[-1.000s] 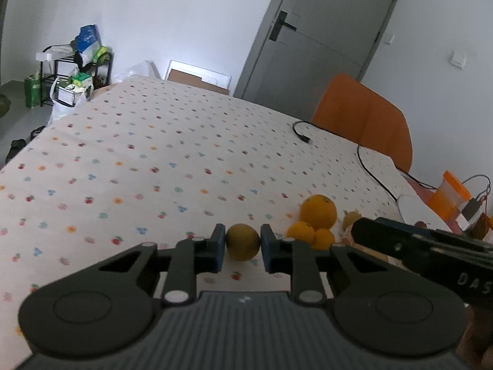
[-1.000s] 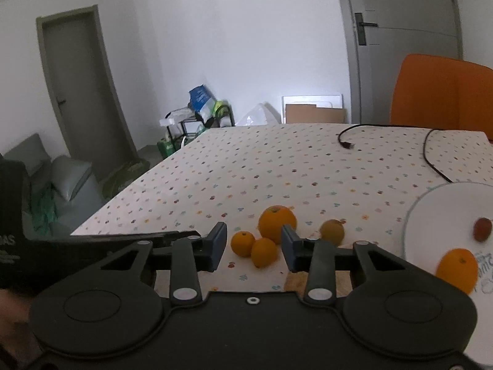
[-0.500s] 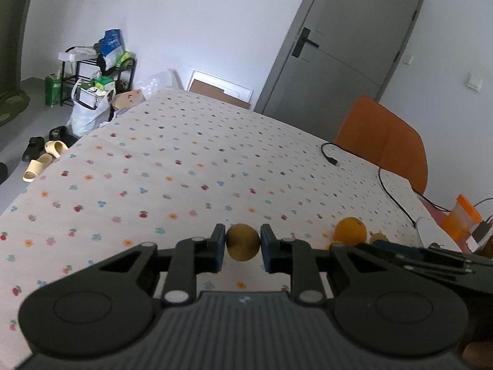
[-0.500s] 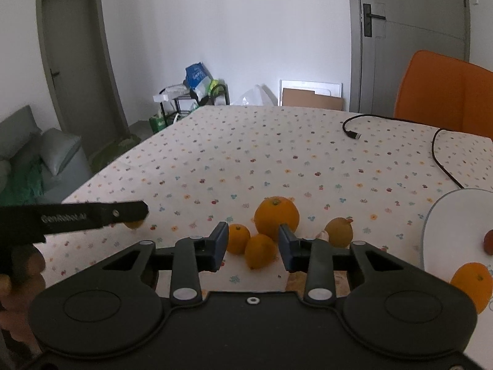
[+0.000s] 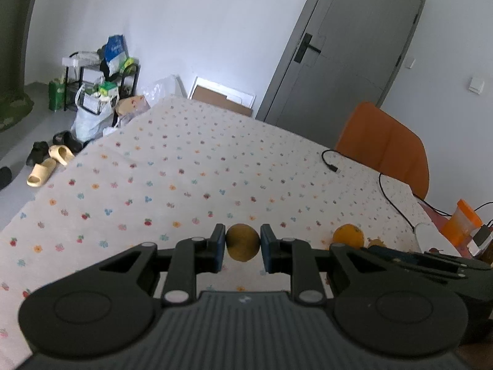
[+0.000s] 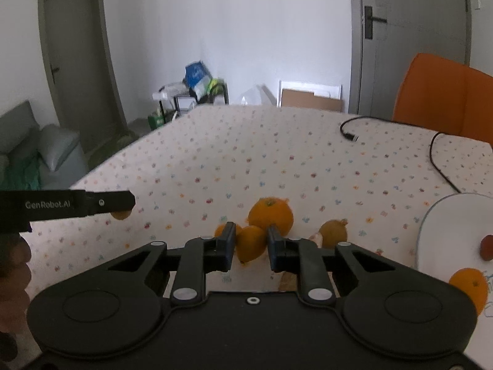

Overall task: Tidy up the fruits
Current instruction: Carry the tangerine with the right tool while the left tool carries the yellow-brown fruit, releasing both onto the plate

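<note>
Left gripper [image 5: 242,243] clamped a brownish fruit [image 5: 242,242] above the surface [image 5: 191,178]. Right gripper [image 6: 251,242] had its jaws around a small orange [image 6: 250,243], gaps showing on both sides. At 12 o'clock behind it sat a big orange [image 6: 271,214]; at 3 o'clock, a plate [image 6: 446,231] held another orange [image 6: 468,286].

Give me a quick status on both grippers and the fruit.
Left gripper shut on brown fruit. Right gripper around small orange, contact unclear. Plate unobstructed.

White walls, a grey door [image 5: 339,52], an orange chair [image 5: 385,145] and a cluttered black rack [image 5: 98,77].
</note>
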Available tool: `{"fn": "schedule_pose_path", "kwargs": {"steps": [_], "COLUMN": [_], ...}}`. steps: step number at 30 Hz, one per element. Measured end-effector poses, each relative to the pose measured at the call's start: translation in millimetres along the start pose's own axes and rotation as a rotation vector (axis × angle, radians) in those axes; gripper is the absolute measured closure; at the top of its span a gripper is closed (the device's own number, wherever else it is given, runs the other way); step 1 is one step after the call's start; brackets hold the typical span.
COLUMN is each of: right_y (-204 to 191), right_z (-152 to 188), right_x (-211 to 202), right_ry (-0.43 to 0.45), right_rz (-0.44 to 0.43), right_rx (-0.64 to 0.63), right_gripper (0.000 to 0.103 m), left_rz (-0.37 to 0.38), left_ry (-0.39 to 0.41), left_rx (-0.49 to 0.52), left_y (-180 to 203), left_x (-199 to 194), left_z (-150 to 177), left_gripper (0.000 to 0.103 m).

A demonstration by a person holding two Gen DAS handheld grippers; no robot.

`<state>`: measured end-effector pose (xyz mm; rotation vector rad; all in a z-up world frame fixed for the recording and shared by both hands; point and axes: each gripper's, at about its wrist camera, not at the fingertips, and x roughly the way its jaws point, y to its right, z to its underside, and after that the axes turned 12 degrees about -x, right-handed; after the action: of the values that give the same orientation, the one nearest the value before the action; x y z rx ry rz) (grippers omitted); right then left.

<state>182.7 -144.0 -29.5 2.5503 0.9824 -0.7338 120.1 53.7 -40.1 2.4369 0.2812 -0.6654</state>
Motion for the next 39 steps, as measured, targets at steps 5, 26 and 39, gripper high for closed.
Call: {"fn": "schedule_pose_path", "kwargs": {"steps": [5, 26, 39], "right_y": [9, 68, 108], "right_z": [-2, 34, 75], "right_x": [-20, -92, -124], "right_ry": [0.05, 0.141, 0.142], "right_rz": [0.005, 0.139, 0.245], "right_rx": [0.027, 0.179, 0.283], "right_gripper": [0.083, 0.083, 0.083], "left_rz": [0.016, 0.111, 0.187], "left_ry": [0.009, -0.012, -0.043], "left_rx": [0.021, 0.121, 0.21], "left_y": [14, 75, 127], "left_x": [-5, -7, 2], "left_z": [1, 19, 37], "left_gripper": [0.08, 0.08, 0.08]}}
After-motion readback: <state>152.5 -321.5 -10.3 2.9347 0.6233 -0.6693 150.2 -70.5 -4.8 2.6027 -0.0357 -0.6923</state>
